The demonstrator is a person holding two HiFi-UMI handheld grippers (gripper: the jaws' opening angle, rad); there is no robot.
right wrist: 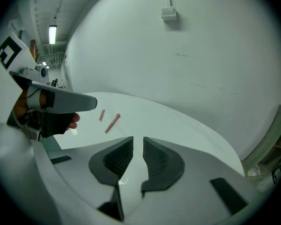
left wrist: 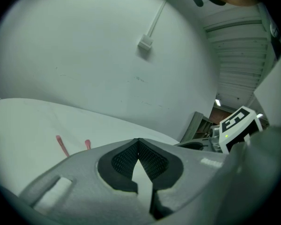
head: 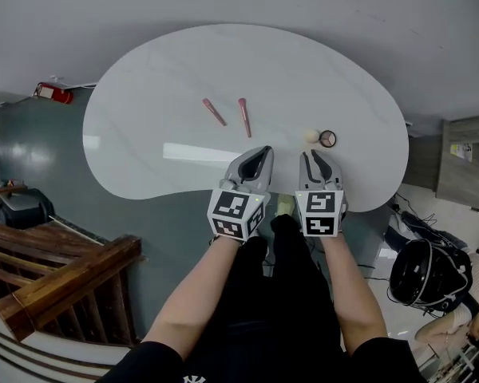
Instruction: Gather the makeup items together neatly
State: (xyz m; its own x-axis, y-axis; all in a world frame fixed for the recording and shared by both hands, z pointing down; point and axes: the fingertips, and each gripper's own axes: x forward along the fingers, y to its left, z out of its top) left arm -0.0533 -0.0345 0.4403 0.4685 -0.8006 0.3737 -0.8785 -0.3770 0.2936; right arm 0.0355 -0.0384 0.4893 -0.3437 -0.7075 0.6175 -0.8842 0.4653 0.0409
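Two pink makeup sticks lie mid-way across the white table, well apart from a pale puff and round compact just beyond the right gripper, its jaws slightly parted and empty, while the left gripper is clenched on nothing, so gathering looks barely begun and next calls for grasping one item.

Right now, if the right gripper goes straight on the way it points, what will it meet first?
Probably the small cream round item, just ahead of the right gripper on the white table, beside the round compact; depth is unclear.
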